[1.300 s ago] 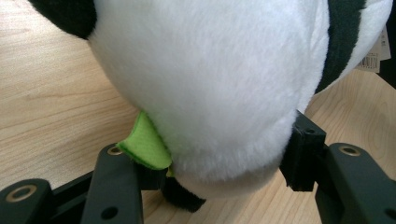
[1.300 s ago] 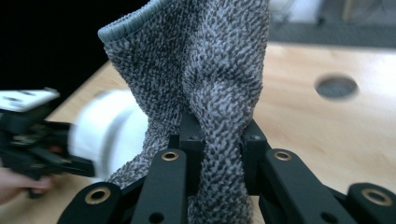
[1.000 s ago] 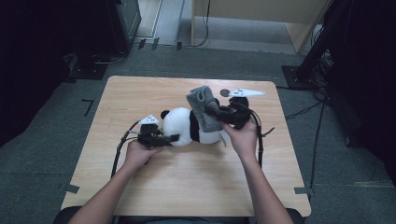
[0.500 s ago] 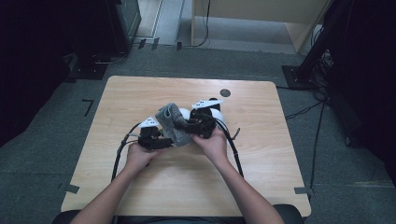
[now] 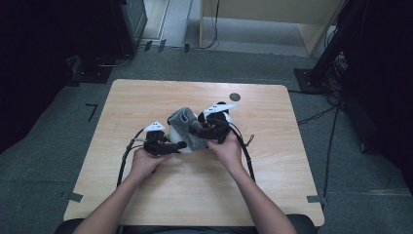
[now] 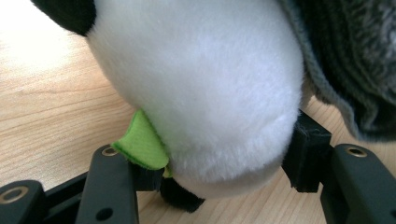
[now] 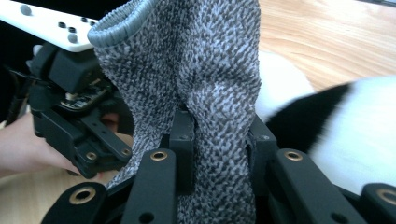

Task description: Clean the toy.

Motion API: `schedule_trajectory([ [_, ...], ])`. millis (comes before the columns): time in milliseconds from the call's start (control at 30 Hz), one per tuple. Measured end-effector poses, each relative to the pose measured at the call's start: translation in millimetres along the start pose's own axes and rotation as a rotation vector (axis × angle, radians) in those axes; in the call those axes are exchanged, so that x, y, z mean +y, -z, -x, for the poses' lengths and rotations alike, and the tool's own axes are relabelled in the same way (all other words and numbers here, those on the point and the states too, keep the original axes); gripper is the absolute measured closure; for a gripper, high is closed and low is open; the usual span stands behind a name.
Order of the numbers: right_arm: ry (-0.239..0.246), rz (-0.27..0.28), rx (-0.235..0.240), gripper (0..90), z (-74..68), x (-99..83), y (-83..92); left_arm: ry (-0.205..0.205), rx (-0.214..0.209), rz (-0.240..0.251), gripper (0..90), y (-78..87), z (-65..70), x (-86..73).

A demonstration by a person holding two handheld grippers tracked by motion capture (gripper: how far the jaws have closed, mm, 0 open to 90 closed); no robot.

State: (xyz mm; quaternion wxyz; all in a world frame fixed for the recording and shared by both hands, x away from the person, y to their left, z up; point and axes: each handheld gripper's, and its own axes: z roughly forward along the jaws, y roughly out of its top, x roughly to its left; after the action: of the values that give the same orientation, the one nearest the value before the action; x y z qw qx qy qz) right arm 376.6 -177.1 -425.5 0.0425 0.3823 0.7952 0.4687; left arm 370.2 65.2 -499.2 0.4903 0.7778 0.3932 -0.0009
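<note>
Grey knitted sock (image 7: 205,93): pinched in right gripper (image 7: 217,135), jaws just easing; possibly over black-and-white plush panda (image 6: 201,88), mostly hidden; left gripper (image 6: 219,158) clamps panda.

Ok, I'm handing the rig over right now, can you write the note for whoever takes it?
Left gripper: clamped on the white head of the panda plush, pinning it to the table.
Right gripper: pinching the grey knit hat; its jaws have just been easing open a little with the fabric between them.
Things: plush and hat sit together mid-table; the hat is bunched against the plush's head.
Done: hat brought over to the plush.
Left: probably stretching the hat's cuff over the head and seating it; how far it is on cannot be told.
</note>
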Motion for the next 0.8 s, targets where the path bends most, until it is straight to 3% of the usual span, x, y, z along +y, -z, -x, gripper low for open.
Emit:
schedule_trajectory([
  [300,-0.015,0.007,-0.045,76.0,15.1,0.9,22.7,0.002,-0.010,-0.020,41.5,0.0,-2.1,4.6],
  [800,-0.127,0.094,-0.100,75.2,52.2,-2.4,71.9,0.027,-0.025,-0.035,41.7,0.0,-6.2,8.3],
])
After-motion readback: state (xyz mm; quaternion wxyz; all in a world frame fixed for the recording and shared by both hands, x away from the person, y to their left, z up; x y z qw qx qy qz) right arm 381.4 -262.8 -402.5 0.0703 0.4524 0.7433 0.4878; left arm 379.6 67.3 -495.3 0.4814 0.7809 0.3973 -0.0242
